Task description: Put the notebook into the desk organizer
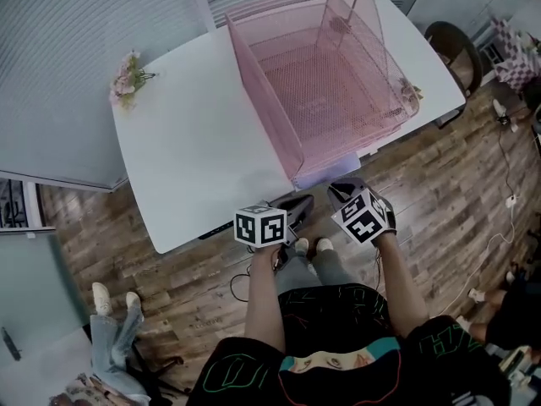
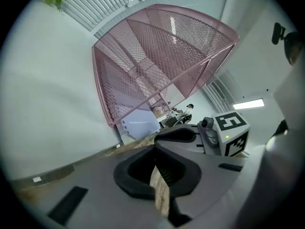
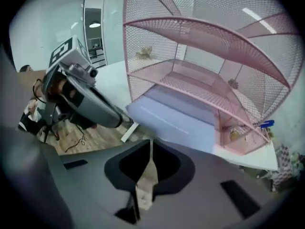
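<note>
The likeliest slip from here is a push that lands off-centre. Both tools are pressed together with nothing between the jaws, the left gripper [image 2: 156, 166] and the right gripper [image 3: 149, 161] hanging just off the near edge of the table [image 1: 194, 159]. A nudge from them could skew the notebook [image 3: 176, 118] against a mesh wall, or slide the light desk organizer [image 1: 262, 100] back instead. The notebook is a thin, pale lavender slab, lying flat in the organizer's bottom tier, its near end jutting out of the front, close to the table's edge.

Head view: from above, steeply down on the desk organizer [image 1: 262, 91]. Gripper views: low, near its front, facing it; all three share it.
</note>
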Motion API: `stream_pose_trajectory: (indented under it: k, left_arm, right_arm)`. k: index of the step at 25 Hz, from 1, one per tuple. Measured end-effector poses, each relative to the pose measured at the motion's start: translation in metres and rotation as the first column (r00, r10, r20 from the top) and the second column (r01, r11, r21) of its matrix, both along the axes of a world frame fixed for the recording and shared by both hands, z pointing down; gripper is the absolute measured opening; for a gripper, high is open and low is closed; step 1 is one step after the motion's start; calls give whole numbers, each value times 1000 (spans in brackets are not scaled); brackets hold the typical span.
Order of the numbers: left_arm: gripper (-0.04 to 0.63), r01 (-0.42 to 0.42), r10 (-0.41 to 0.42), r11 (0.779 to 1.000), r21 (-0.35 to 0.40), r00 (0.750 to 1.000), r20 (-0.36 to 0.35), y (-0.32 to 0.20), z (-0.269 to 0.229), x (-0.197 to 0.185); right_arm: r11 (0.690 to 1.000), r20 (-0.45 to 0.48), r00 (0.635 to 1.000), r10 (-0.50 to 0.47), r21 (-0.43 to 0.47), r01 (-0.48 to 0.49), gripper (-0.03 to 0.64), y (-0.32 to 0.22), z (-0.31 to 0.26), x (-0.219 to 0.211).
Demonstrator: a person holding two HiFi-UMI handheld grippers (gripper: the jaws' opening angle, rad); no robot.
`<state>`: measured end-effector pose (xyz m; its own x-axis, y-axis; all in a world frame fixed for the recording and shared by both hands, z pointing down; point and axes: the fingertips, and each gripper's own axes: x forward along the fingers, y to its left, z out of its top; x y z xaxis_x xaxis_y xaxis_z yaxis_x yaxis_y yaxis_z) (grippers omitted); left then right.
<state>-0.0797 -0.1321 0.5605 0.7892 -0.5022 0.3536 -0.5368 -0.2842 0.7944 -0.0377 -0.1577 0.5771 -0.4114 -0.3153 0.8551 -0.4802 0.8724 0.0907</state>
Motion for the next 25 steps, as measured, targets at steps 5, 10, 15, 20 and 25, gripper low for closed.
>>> stream_pose_trajectory:
  k: [5, 10, 15, 20, 25]
  left_arm:
    - [-5, 40, -41, 999, 27, 999, 16, 2, -10, 2]
    - [-5, 120, -122, 992, 49, 992, 45, 3, -21, -7]
    - [-5, 188, -193, 978, 93, 979, 58, 2, -38, -9]
    - [-5, 293, -335, 906, 306, 938, 92, -5, -90, -31]
    - [-5, 374, -476, 770, 517, 876, 75, -9, -155, -48]
  right_arm:
    - [1000, -48, 999, -5, 17, 6, 23, -11, 13, -1]
    - [995, -28, 999, -23, 92, 25, 22, -27, 0, -12]
    - [990, -28, 997, -69, 123, 72, 23, -46, 0, -20]
    - [992, 134, 985, -113, 70, 104, 21, -32, -25, -22]
    - [989, 410, 902, -137, 100, 105, 3, -27, -87, -16]
